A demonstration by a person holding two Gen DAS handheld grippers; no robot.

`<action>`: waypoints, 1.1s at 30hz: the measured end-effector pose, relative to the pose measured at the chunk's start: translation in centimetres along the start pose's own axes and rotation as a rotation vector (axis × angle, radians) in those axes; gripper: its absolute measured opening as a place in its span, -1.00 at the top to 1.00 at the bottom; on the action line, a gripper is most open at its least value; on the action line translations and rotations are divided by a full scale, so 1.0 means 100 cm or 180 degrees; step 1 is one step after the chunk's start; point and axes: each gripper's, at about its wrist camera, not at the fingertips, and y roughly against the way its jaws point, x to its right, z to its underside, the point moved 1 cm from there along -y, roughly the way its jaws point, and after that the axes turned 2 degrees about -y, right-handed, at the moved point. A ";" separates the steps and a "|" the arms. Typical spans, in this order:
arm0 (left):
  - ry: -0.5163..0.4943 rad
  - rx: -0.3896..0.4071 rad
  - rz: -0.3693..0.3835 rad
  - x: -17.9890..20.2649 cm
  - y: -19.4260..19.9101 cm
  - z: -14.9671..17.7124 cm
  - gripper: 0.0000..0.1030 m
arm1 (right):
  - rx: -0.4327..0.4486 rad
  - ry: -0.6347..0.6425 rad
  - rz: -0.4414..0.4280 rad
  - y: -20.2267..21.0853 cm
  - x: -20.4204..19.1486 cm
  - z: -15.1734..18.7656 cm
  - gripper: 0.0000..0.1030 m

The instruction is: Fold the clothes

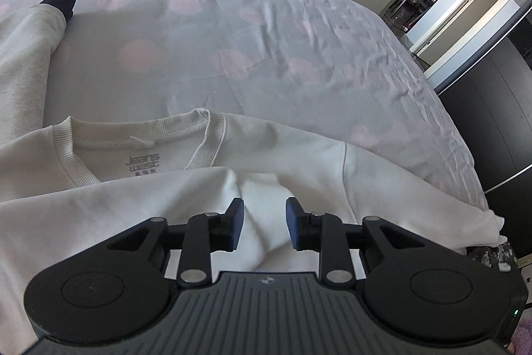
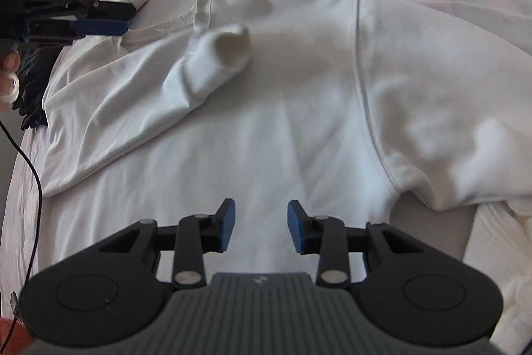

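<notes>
Sweatshirt (image 2: 299, 122) lies flat on the bed (image 1: 266, 22), collar (image 1: 139, 128) pointing away from the left hand-held gripper (image 1: 264, 223); one sleeve (image 2: 133, 102) is folded across the chest. Both the left and the right hand-held gripper (image 2: 261, 227) gape, empty. Only the left view shows the neck label (image 1: 143, 163).

The white sweatshirt (image 1: 282, 155) says "Jeans West" inside its collar. The left gripper (image 2: 99, 19) says "GenRobot AI" on its black top.
</notes>
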 end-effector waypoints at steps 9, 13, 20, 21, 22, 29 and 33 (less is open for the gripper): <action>-0.0687 0.0081 -0.0782 -0.055 0.068 0.073 0.22 | 0.0305 -0.0302 -0.0171 -0.029 -0.012 -0.053 0.25; -0.0929 -0.0082 -0.1135 -0.095 0.103 0.120 0.01 | 0.0353 -0.0500 -0.0084 -0.048 -0.010 -0.071 0.29; -0.0830 -0.0399 -0.1373 -0.161 0.136 0.200 -0.14 | 0.0425 -0.0832 -0.0001 -0.070 -0.004 -0.080 0.30; -0.0748 -0.0401 -0.1333 -0.166 0.135 0.207 -0.14 | 0.0442 -0.0880 0.0000 -0.072 -0.003 -0.081 0.30; -0.0670 -0.0401 -0.1300 -0.172 0.133 0.214 -0.14 | 0.0458 -0.0926 0.0000 -0.074 -0.003 -0.081 0.30; -0.0306 -0.0322 -0.1252 -0.192 0.112 0.229 0.22 | 0.0582 -0.0980 0.0160 -0.081 -0.018 -0.082 0.82; -0.0327 -0.0326 -0.1191 -0.194 0.116 0.230 0.43 | 0.0825 -0.0774 0.0257 -0.051 -0.030 -0.083 0.87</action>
